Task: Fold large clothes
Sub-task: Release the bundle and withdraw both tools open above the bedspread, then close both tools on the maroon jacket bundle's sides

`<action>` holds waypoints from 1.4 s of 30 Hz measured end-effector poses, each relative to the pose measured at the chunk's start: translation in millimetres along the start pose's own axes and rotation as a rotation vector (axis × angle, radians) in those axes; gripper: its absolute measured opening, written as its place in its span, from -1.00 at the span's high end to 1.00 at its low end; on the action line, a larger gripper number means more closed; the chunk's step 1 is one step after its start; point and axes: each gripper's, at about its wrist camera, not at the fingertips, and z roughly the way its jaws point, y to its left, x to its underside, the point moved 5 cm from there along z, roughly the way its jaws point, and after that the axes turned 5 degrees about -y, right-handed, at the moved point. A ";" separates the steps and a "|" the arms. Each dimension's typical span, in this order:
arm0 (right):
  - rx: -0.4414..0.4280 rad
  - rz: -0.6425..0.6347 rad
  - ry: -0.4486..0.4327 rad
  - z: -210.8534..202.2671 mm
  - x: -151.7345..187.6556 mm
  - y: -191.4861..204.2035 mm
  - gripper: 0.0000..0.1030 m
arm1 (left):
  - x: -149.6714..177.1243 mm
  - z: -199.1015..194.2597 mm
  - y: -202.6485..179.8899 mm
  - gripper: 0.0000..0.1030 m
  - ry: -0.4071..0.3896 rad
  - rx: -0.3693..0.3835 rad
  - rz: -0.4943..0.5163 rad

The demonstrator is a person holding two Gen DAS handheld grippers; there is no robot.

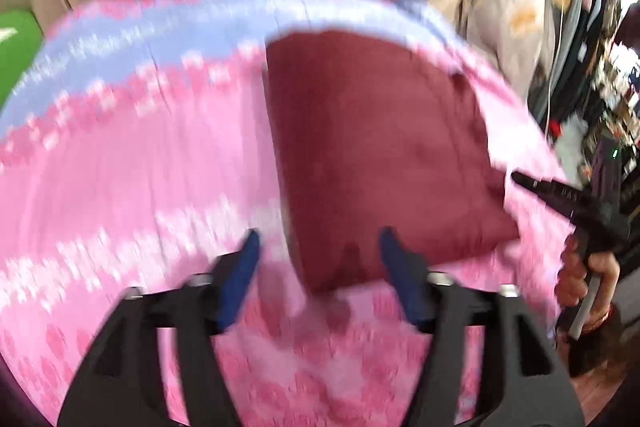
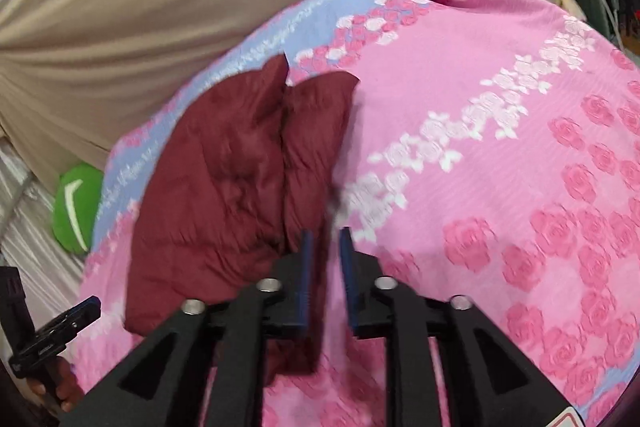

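Observation:
A folded maroon garment point(image 1: 376, 155) lies on a pink and lilac floral sheet point(image 1: 132, 163). My left gripper point(image 1: 318, 243) is open, its blue fingers apart just above the garment's near corner. The right gripper shows at the right edge of this view point(image 1: 560, 199). In the right wrist view the maroon garment point(image 2: 228, 163) lies folded in two lobes to the left. My right gripper point(image 2: 326, 239) is slightly open with a narrow gap, empty, at the garment's right edge. The left gripper point(image 2: 56, 327) shows at the lower left.
A beige cushion or sofa back point(image 2: 140, 11) rises behind the floral sheet point(image 2: 500, 155). A green object point(image 2: 76, 207) lies at the sheet's left edge. Clutter and cables point(image 1: 592, 67) stand at the right.

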 end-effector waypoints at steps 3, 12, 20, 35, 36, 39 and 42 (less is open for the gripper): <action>-0.031 -0.005 0.008 26.2 -19.6 2.7 -0.10 | -18.8 18.3 -11.3 -0.34 -0.026 0.006 0.013; -0.204 -0.076 0.120 105.9 -54.1 58.1 0.76 | -2.4 84.9 -41.2 -0.37 0.031 -0.088 0.066; -0.180 -0.024 0.202 134.2 -39.7 32.5 0.81 | 0.0 93.7 -46.7 -0.51 0.045 -0.099 0.110; 0.113 -0.306 0.147 39.2 34.9 44.6 0.86 | 1.9 95.3 -47.1 -0.68 0.063 -0.074 0.116; 0.126 -0.307 0.170 41.0 44.5 39.2 0.90 | 2.0 95.1 -48.0 -0.69 0.068 -0.068 0.113; 0.138 -0.248 0.132 26.3 45.5 38.1 0.90 | 2.2 92.5 -49.7 -0.68 0.074 -0.078 0.117; 0.097 -0.215 0.040 -2.1 30.9 47.5 0.88 | 2.7 90.4 -47.2 -0.68 0.076 -0.072 0.096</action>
